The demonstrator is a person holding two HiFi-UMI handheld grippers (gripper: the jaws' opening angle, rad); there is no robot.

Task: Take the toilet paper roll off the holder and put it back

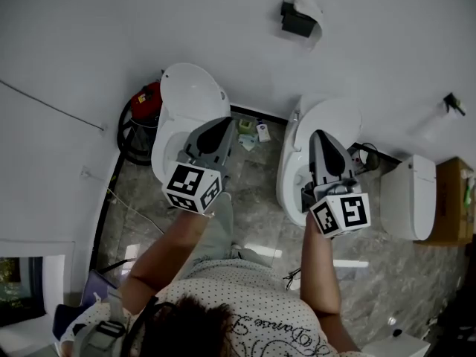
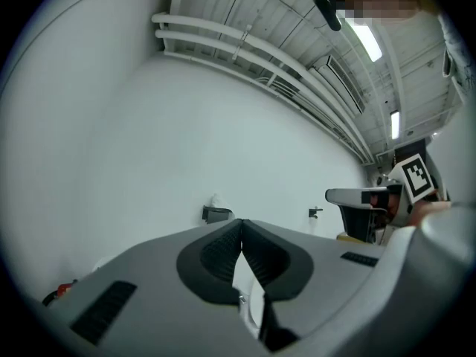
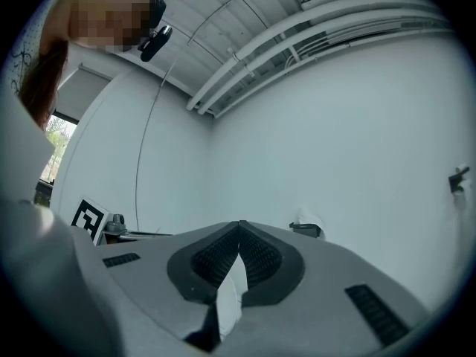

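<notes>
Toilet paper roll (image 1: pixel 311 7) sits on the holder (image 1: pixel 296 22); that fits a roll yet to come off or one already returned. Left gripper (image 1: pixel 221 125) and right gripper (image 1: pixel 320 136) hang well short of the holder, fingers clenched, empty.

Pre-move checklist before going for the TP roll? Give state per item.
1. Left gripper empty: ok, jaws together with nothing between them.
2. Right gripper empty: ok, jaws together with nothing between them.
3. Jaws open for a grasp: not ok, both are shut.
4. Target in view: ok, the holder is on the wall with the toilet paper roll on it.
5. Gripper at the roll: not ok, both are held apart from the holder.
6. How the roll is seated on the holder: cannot tell, too small in every view.
</notes>
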